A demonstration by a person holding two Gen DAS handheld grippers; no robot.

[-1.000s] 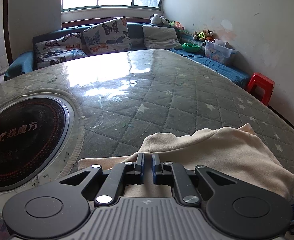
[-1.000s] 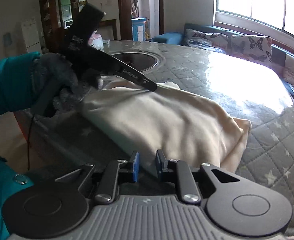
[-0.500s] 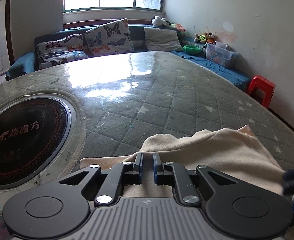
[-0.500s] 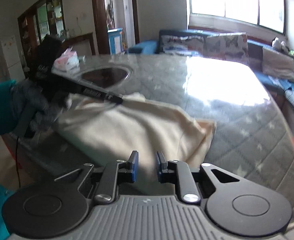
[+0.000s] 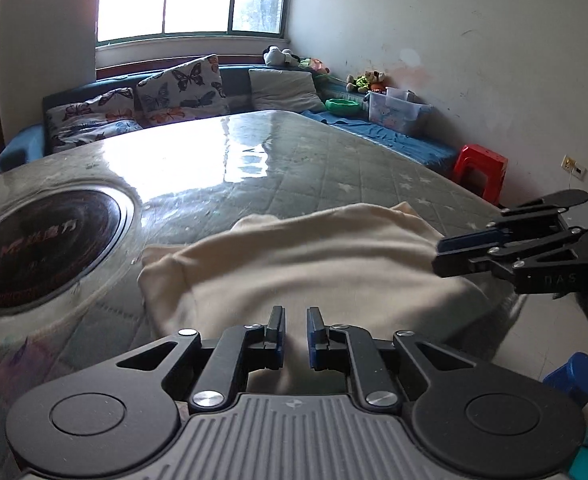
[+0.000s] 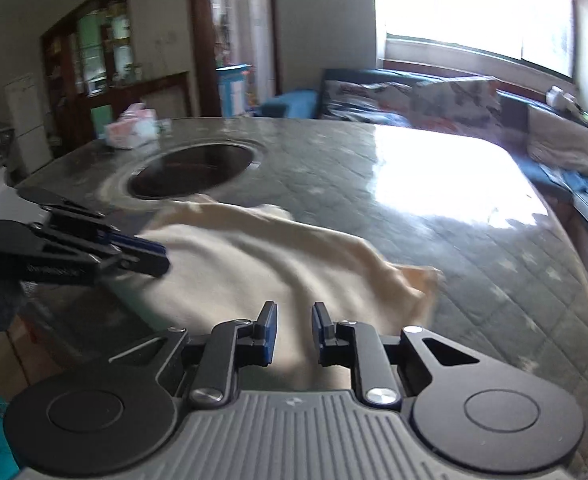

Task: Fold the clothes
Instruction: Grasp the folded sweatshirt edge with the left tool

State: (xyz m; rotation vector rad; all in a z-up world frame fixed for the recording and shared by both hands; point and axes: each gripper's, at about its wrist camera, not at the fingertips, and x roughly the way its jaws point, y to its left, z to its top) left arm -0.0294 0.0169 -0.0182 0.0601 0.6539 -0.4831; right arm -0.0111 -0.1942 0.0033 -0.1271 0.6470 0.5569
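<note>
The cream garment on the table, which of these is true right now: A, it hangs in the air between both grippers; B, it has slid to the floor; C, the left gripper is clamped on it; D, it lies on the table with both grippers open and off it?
D: the cream garment lies bunched on the table, and a clear gap shows between the fingers of the left gripper and of the right gripper, neither pinching cloth.

garment (image 5: pixel 318 264): cream | table cover (image 5: pixel 334 168): grey-green, stars | stool (image 5: pixel 480 172): red
</note>
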